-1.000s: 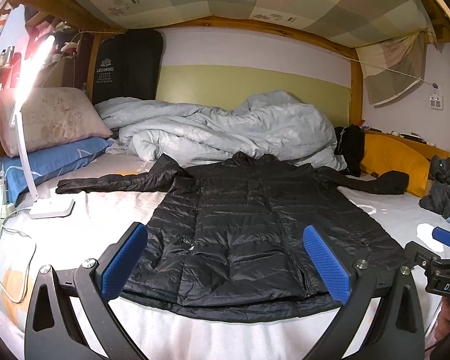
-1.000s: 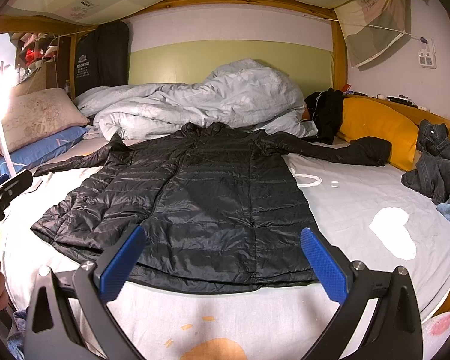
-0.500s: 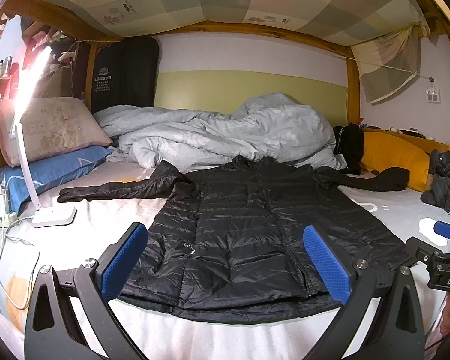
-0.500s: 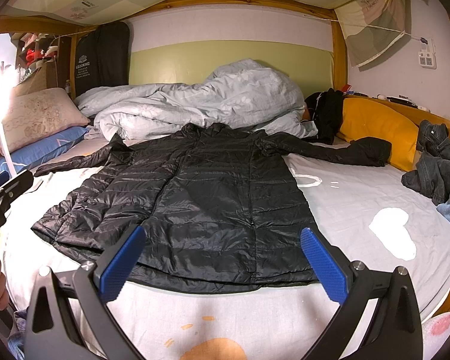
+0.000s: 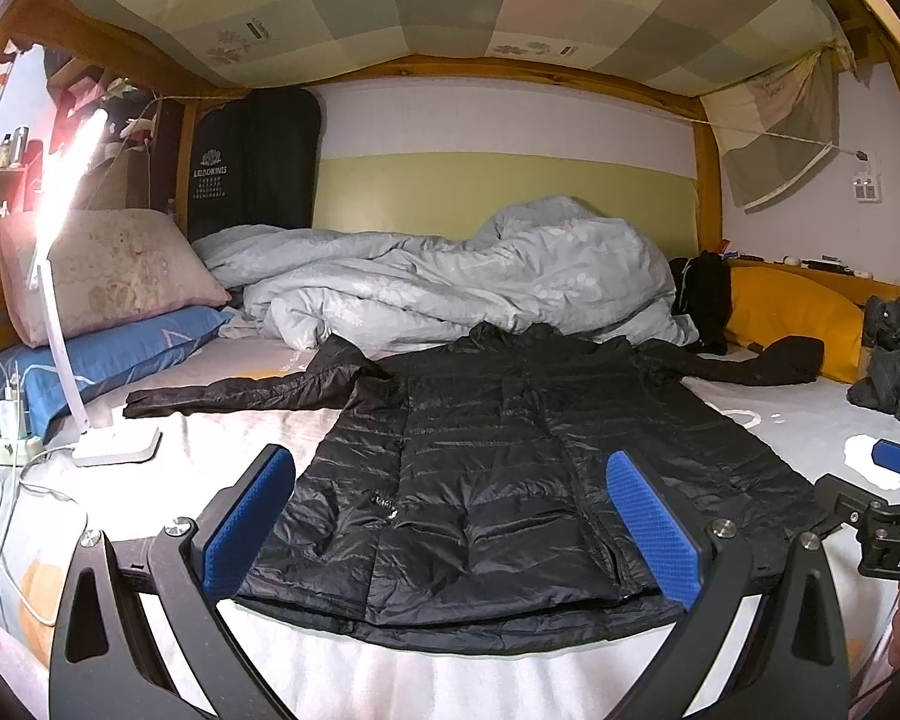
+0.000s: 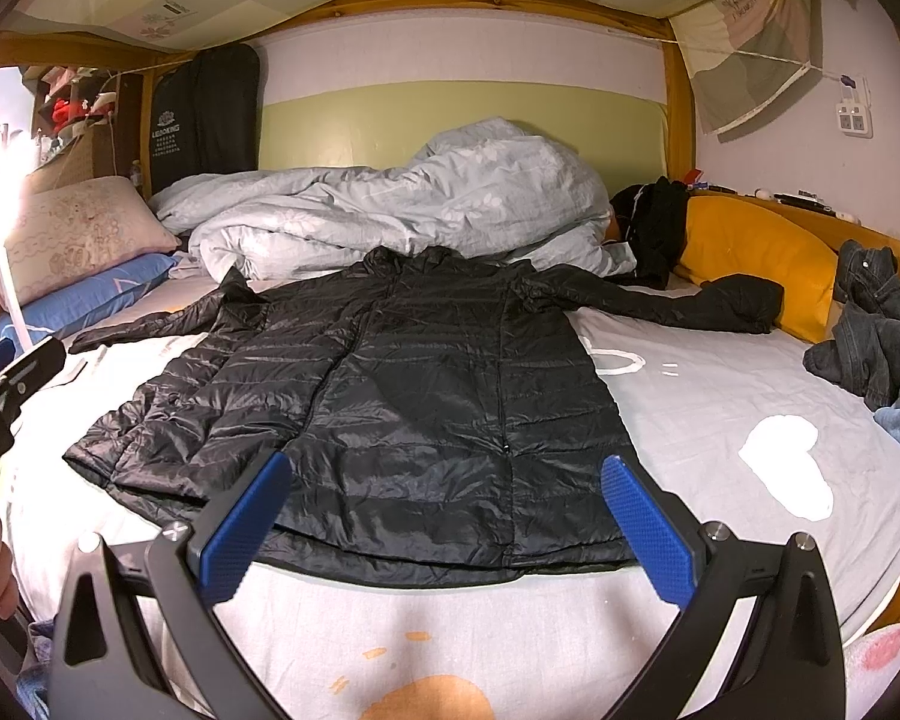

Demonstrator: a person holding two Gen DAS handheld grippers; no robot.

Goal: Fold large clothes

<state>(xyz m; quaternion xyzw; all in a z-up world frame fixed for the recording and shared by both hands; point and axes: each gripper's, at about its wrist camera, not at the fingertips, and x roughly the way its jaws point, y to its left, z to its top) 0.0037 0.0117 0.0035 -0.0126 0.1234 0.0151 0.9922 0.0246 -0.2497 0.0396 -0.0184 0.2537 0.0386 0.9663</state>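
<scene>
A long black puffer jacket (image 5: 480, 468) lies flat on the bed, collar toward the far wall, hem toward me, both sleeves spread out sideways. It also shows in the right wrist view (image 6: 414, 396). My left gripper (image 5: 450, 522) is open and empty, held above the hem near the bed's front edge. My right gripper (image 6: 444, 522) is open and empty, also just in front of the hem. Each gripper shows at the edge of the other's view: the right one (image 5: 897, 510) and the left one (image 6: 6, 384).
A rumpled grey duvet (image 5: 450, 282) lies behind the jacket. Pillows (image 5: 102, 276) and a lit white desk lamp (image 5: 114, 450) with cables stand at the left. A yellow cushion (image 6: 750, 258) and dark clothes (image 6: 870, 330) lie at the right. Wooden bunk frame overhead.
The left gripper's view has tilted upward a little, so the jacket sits lower in the frame. The right gripper and the jacket have not moved.
</scene>
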